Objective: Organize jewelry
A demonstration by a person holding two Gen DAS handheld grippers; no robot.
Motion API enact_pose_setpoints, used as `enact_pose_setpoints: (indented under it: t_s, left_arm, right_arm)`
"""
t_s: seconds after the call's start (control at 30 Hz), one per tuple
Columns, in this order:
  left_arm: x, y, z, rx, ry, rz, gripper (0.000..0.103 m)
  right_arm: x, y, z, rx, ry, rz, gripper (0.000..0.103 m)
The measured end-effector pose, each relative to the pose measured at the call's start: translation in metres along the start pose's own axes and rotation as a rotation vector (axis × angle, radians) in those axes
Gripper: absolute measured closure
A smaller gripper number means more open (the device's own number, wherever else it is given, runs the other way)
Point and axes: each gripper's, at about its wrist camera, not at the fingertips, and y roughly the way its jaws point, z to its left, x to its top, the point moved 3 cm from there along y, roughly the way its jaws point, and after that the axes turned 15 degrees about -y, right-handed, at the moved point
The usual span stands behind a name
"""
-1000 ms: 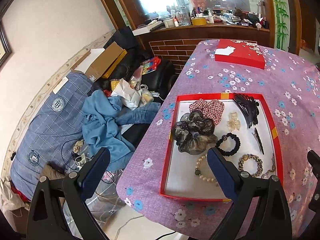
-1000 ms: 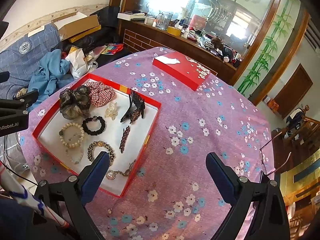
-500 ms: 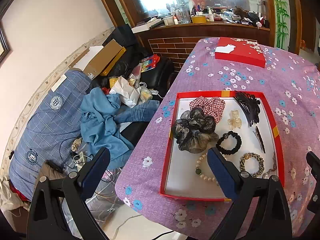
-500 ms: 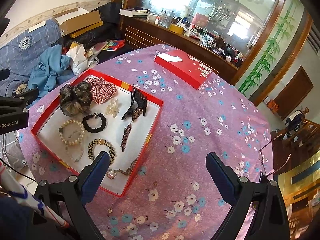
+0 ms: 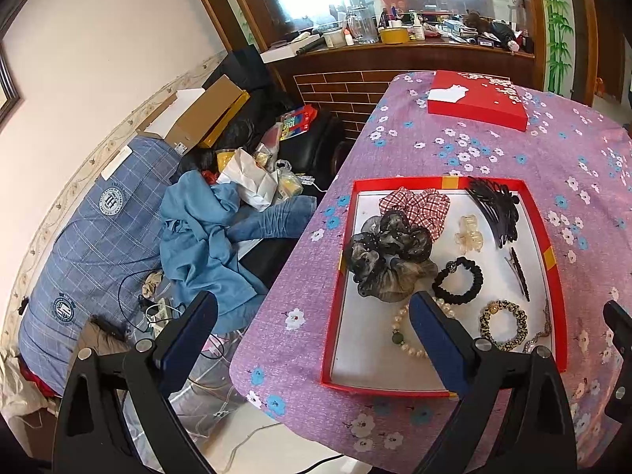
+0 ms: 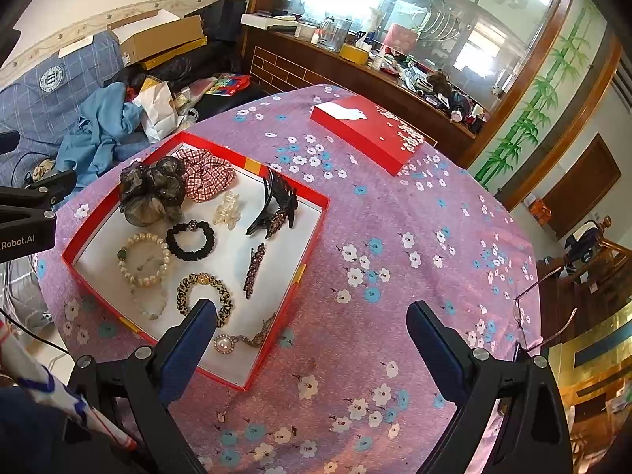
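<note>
Lived-in home, cluttered sofa, floral tablecloth

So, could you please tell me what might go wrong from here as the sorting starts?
The red open tray sits near the tablecloth's edge, so a push might slide it off. The dark gauzy scrunchie overlaps the red checked scrunchie, so lifting one may drag the other. The wire-framed glasses lie near the right gripper.

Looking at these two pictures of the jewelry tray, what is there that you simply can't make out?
- Pearl bracelet: left wrist view, part hidden behind a gripper finger.
- Leopard-print bracelet: right wrist view, near side covered by a finger.
- Eyeglasses: partly cut off by the table edge.
- Counter clutter: too small to name.
</note>
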Motion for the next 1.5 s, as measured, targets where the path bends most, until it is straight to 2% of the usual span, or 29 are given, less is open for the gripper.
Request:
enact_pose_setpoints:
  t_s: [1.23,1.5]
  left_arm:
    - [0.0,0.003,-0.006,-0.003,0.01,0.006,0.006]
    - [-0.002,0.006,-0.013,0.022,0.036,0.003,0.006]
  right_arm:
    - [-0.003,0.004,-0.005,0.0,0.002,0.009,0.004]
    - [-0.01,0.007,-0.005,0.02,0.026,0.034,0.004]
